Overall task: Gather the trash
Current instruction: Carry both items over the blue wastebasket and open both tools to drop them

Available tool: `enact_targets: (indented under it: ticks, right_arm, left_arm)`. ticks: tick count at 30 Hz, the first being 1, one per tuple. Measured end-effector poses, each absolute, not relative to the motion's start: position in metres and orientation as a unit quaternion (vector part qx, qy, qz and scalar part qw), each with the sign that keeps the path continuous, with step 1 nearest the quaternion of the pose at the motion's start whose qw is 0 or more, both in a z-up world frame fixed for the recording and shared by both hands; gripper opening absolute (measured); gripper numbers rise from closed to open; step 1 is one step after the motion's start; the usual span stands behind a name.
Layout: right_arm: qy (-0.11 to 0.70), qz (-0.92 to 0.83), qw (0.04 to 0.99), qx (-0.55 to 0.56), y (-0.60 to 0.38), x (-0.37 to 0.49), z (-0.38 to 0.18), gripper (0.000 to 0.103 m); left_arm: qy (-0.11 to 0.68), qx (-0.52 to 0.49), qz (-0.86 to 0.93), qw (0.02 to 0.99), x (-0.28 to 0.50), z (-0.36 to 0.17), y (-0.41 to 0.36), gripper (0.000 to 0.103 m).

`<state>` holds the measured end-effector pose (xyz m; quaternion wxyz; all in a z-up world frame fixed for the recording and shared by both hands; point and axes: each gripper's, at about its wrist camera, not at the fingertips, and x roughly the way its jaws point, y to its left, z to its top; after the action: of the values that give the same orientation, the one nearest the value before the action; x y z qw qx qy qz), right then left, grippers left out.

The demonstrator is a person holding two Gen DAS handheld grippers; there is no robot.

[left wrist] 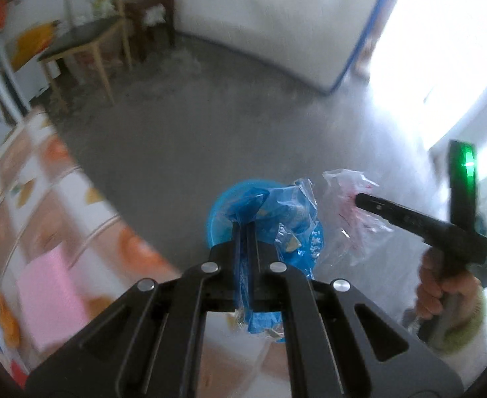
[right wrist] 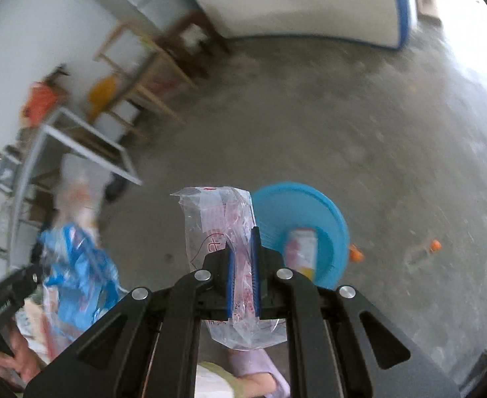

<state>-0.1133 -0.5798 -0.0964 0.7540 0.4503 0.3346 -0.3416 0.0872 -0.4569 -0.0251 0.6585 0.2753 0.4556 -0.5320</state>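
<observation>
Grey concrete floor (right wrist: 309, 126) under blue basin (right wrist: 336, 219), wooden stools (right wrist: 144, 76).

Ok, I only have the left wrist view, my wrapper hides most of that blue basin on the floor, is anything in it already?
Observer: Yes, the right wrist view shows a pink and white packet lying in the blue basin.
Operator: Anything else on the floor near it?
Observer: A small orange piece beside the rim, and another orange bit farther off.
Operator: Is the clear bag held firmly?
Observer: The right tongs are shut on the clear bag, which sticks out past both ends.
</observation>
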Motion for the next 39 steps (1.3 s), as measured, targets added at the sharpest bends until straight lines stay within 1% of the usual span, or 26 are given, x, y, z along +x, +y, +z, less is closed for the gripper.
enact_targets:
  ticks: [5,7,9,10,13,14,16,17,18,19,21,22,23,24,30,34,36,39]
  right_arm:
    - [0.375,-0.361,0.712,0.471,-0.597,-0.108,-0.161,0.009]
    - [0.387,-0.361,0.700,0.480,-0.604,-0.102,-0.182,0.009]
    - [0.401,-0.360,0.691,0.482,-0.608,-0.093,-0.200,0.009]
    - [0.410,-0.358,0.687,0.481,-0.610,-0.086,-0.209,0.009]
    - [0.426,-0.358,0.681,0.476,-0.615,-0.077,-0.228,0.011]
    - [0.429,-0.360,0.679,0.474,-0.616,-0.076,-0.234,0.013]
    - [0.434,-0.363,0.676,0.472,-0.621,-0.071,-0.248,0.013]
    - [0.435,-0.367,0.675,0.470,-0.625,-0.069,-0.252,0.014]
    - [0.436,-0.368,0.674,0.469,-0.628,-0.068,-0.257,0.015]
    - [0.437,-0.367,0.672,0.472,-0.633,-0.067,-0.264,0.019]
    - [0.434,-0.368,0.665,0.485,-0.639,-0.069,-0.271,0.027]
    - [0.431,-0.367,0.663,0.490,-0.642,-0.069,-0.274,0.030]
    - [0.427,-0.368,0.663,0.492,-0.644,-0.071,-0.276,0.036]
    - [0.425,-0.370,0.664,0.491,-0.645,-0.072,-0.276,0.038]
    - [0.413,-0.378,0.683,0.469,-0.641,-0.078,-0.262,0.040]
    - [0.400,-0.382,0.704,0.446,-0.630,-0.088,-0.238,0.040]
    - [0.395,-0.381,0.714,0.436,-0.623,-0.093,-0.227,0.043]
    - [0.381,-0.378,0.730,0.423,-0.609,-0.101,-0.204,0.048]
  left_arm:
    - [0.514,0.354,-0.479,0.618,0.076,-0.105,-0.525,0.002]
    - [0.541,0.364,-0.462,0.602,0.074,-0.130,-0.544,0.002]
    - [0.588,0.361,-0.440,0.575,0.076,-0.157,-0.560,0.002]
    - [0.596,0.364,-0.430,0.573,0.076,-0.165,-0.566,0.002]
    - [0.580,0.400,-0.409,0.580,0.072,-0.189,-0.584,0.003]
    - [0.577,0.406,-0.404,0.583,0.070,-0.194,-0.587,0.003]
    - [0.578,0.400,-0.402,0.587,0.067,-0.202,-0.593,0.003]
    - [0.580,0.395,-0.402,0.588,0.067,-0.206,-0.595,0.005]
    - [0.582,0.395,-0.401,0.587,0.067,-0.209,-0.597,0.009]
    - [0.582,0.397,-0.401,0.586,0.065,-0.212,-0.599,0.011]
    - [0.572,0.399,-0.402,0.593,0.062,-0.211,-0.597,0.024]
    - [0.565,0.398,-0.404,0.599,0.063,-0.208,-0.599,0.027]
    - [0.559,0.397,-0.407,0.604,0.064,-0.206,-0.595,0.034]
    - [0.552,0.396,-0.408,0.610,0.064,-0.202,-0.595,0.037]
    - [0.543,0.366,-0.421,0.627,0.064,-0.174,-0.586,0.037]
    - [0.531,0.337,-0.450,0.634,0.069,-0.138,-0.573,0.037]
    - [0.516,0.316,-0.473,0.641,0.070,-0.105,-0.557,0.041]
    - [0.495,0.288,-0.503,0.647,0.070,-0.063,-0.523,0.042]
